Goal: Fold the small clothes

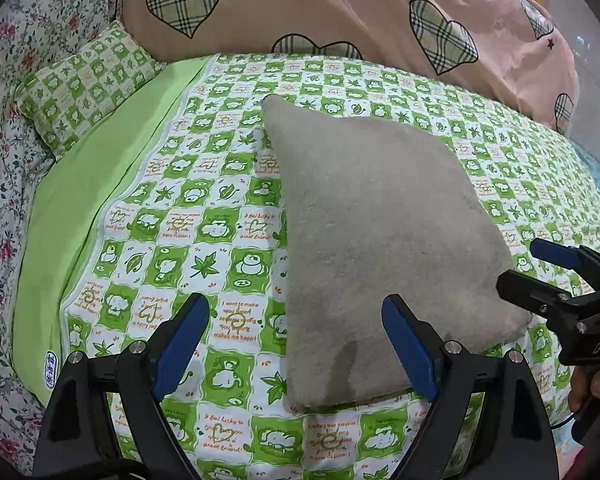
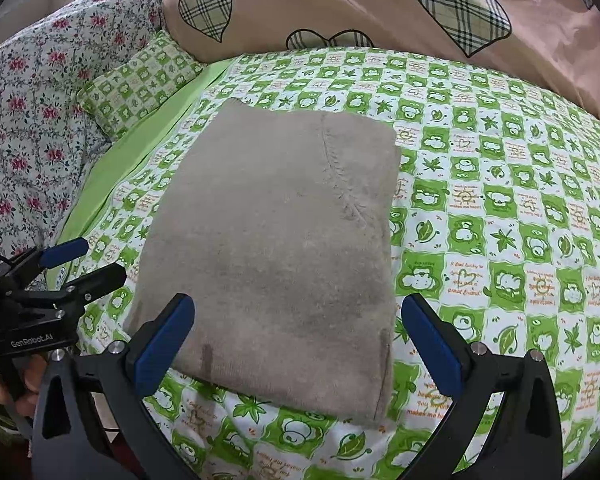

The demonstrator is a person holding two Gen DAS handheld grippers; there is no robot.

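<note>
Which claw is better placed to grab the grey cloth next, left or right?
Probably the right claw. It is open and the folded grey cloth lies straight between its fingers. The left claw, also open, is off to the cloth's left side, with only its right finger over the edge.

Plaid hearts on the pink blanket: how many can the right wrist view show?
3. One heart at upper left, one at upper right, one partly hidden behind the green sheet. Others may lie outside the frame.

Even, bright indoor light, soft shadows, sharp centre, heavy fisheye bending and dark vignetted corners.
</note>
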